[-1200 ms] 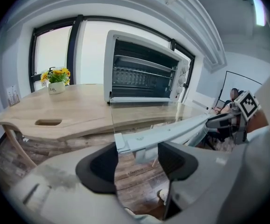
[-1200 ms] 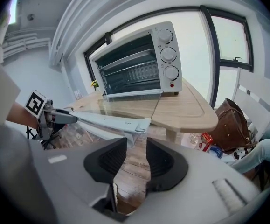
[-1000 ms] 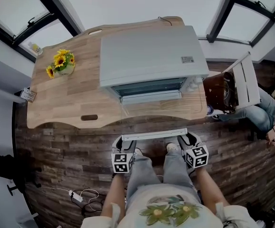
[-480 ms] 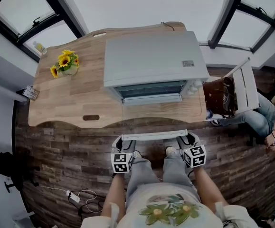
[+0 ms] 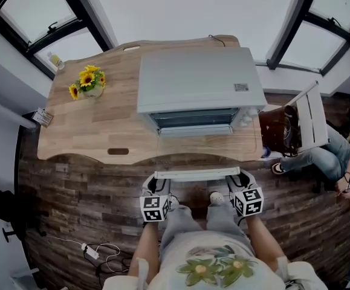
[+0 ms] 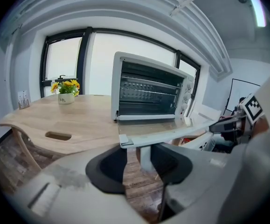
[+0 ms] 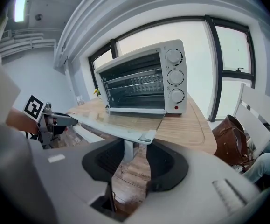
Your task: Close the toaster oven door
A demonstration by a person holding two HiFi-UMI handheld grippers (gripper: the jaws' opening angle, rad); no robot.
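Wooden counter carries the toaster oven, whose glass door hangs open, nearly level, toward you. Your right gripper has its fingers pinching the right post of the handle. Your left gripper has just been closing its fingers, which now pinch the left post.

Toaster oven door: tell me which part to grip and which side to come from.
Grip the handle, the white bar along the free front edge, probably best at the short posts near its ends. Come from the front, under the bar. The door lies open and flat, hinged at the oven; its glass pane offers nothing to pinch.
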